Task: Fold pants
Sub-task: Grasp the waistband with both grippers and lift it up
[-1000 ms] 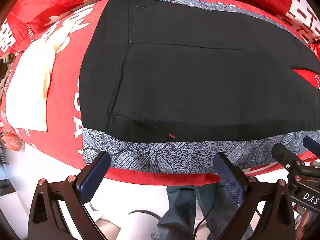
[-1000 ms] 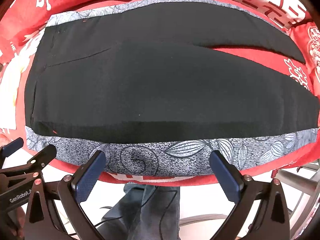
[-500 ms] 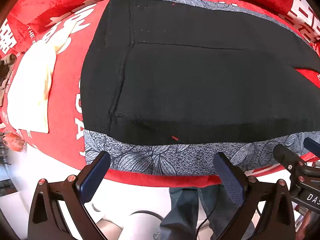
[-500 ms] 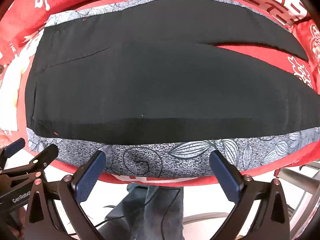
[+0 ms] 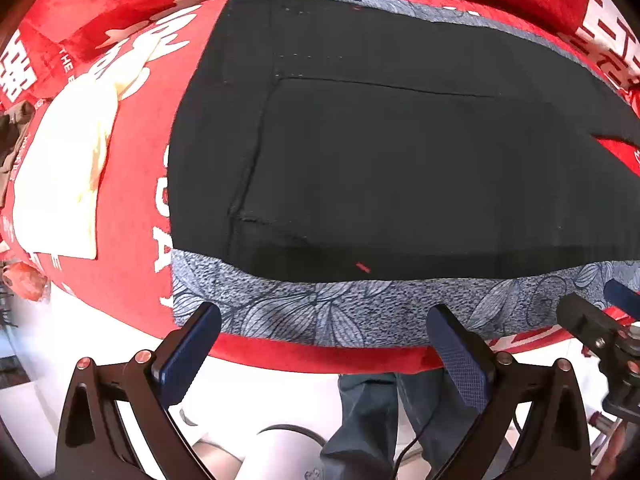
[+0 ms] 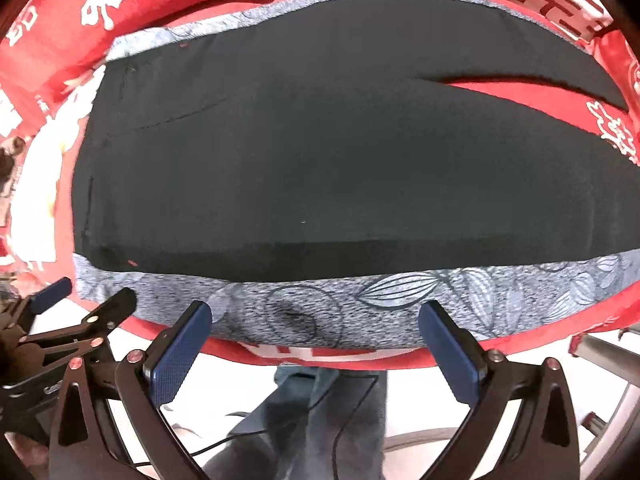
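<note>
Black pants [image 5: 400, 160] with grey leaf-print side stripes [image 5: 340, 312] lie flat on a red cloth-covered table, waist to the left, legs running right. They also show in the right wrist view [image 6: 320, 168], where the legs split at the far right. My left gripper [image 5: 324, 344] is open and empty, hovering just off the near table edge by the waist end of the near stripe. My right gripper [image 6: 316, 336] is open and empty at the near edge, facing the near stripe [image 6: 360, 304] further along the leg. The right gripper's finger shows at the left view's right edge [image 5: 592, 324].
The red tablecloth [image 5: 132, 184] has white lettering. A folded cream cloth [image 5: 60, 176] lies left of the pants. The person's legs in jeans [image 6: 320, 420] and a cable stand below the table edge. A metal frame [image 6: 600, 348] is at the right.
Both grippers have moved slightly closer to the near edge of the pants; the stripe sits lower and larger in both views. Both stay open.
</note>
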{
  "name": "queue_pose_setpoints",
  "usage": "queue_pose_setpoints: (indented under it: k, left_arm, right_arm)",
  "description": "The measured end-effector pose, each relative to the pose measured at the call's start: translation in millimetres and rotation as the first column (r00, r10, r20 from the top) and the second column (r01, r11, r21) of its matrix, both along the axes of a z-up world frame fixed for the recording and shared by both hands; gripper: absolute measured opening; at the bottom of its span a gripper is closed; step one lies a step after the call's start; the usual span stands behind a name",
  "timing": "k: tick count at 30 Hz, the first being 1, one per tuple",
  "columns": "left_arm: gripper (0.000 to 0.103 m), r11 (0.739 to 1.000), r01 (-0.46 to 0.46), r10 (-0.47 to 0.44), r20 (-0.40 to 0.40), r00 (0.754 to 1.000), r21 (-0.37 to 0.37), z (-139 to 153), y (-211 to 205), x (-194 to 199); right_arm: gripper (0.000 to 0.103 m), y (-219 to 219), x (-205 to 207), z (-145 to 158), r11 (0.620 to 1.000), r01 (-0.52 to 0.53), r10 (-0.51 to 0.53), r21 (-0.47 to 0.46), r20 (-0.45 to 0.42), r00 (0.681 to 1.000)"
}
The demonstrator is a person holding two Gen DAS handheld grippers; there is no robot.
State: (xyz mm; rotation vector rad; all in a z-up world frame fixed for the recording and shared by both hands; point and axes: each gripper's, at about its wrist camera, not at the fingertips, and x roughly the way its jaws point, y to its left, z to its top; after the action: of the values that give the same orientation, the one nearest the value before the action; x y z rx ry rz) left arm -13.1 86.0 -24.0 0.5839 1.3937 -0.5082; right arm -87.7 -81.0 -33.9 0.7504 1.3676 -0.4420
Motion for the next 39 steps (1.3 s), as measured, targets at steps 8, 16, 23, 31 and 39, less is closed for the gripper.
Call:
queue_pose_setpoints:
  k: [8,16,23,31,39]
  left_arm:
    - [0.103,0.981,-0.107,0.089,-0.113,0.99,-0.162,0.3,50.6,18.7]
    - [0.103,0.957,-0.174,0.13,-0.191,0.973,-0.232,-15.5,75.6,24.8]
    - [0.103,0.887,-0.344,0.227,-0.356,0.906,-0.309,-23.5,80.3,22.1]
    - [0.101,0.738,-0.526,0.334,-0.448,0.829,-0.424,-19.6,66.5,54.6]
    - [0.042,0.781,-0.434,0.232,-0.438,0.869,-0.448,-22.2,47.4,61.8]
  right_arm:
    - [0.088,23.5,-11.9,-33.6,0.923,0.046,-0.138,0.383,0.216,0.967]
    - [0.067,41.9,-16.4,-95.1,0.813,0.118,-0.308,0.57,0.249,0.918]
    - [0.007,26.0,-15.1,-85.0,0.661,0.156,-0.519,0.734,0.297,0.802]
    - [0.007,11.3,0.3,-26.3,0.733,0.028,-0.415,0.679,0.415,0.81]
    - [0.027,8.6,-23.9,-64.5,0.734,0.063,-0.395,0.677,0.349,0.85]
